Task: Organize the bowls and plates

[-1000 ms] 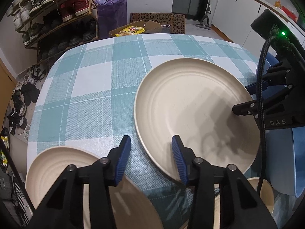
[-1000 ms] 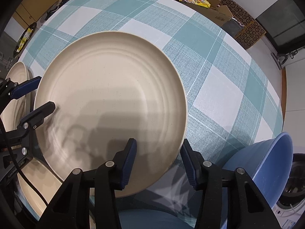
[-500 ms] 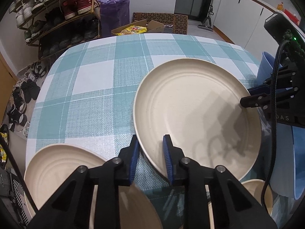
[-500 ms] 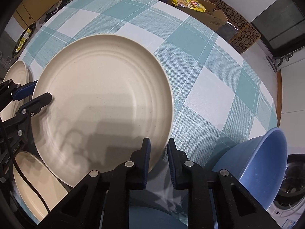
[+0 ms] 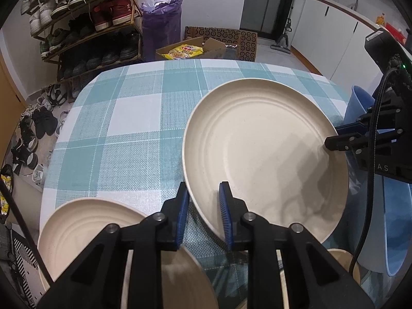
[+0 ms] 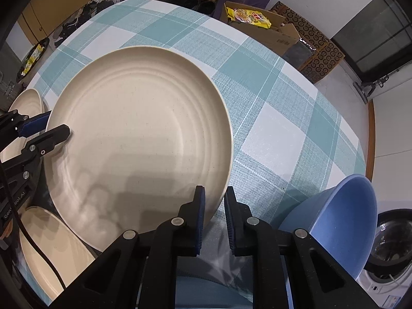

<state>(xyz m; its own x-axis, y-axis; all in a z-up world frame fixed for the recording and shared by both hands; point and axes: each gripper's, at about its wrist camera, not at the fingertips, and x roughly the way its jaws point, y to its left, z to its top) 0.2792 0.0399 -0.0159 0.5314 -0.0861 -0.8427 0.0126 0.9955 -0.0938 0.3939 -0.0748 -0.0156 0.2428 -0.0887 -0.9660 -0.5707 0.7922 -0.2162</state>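
Note:
A large cream plate (image 5: 260, 154) (image 6: 139, 134) lies over the checked tablecloth (image 5: 123, 139), gripped at two opposite edges. My left gripper (image 5: 203, 195) is shut on its near rim, one blue pad above the rim and one below. My right gripper (image 6: 215, 193) is shut on the opposite rim and shows at the right of the left wrist view (image 5: 334, 139). The left gripper shows at the left of the right wrist view (image 6: 51, 131). The plate seems tilted and slightly off the cloth. Two more cream plates (image 5: 90, 224) (image 5: 180, 278) overlap under the left gripper.
A blue bowl (image 6: 342, 213) leans at the table's right edge, close to the right gripper. A small cream bowl (image 5: 340, 257) sits near the front edge. Beyond the table stand a shoe rack (image 5: 85, 25), a cardboard box (image 5: 190, 49) and a washing machine (image 6: 386, 252).
Both grippers have gone from open around the plate's rim to shut on it. The right side of the plate has risen slightly.

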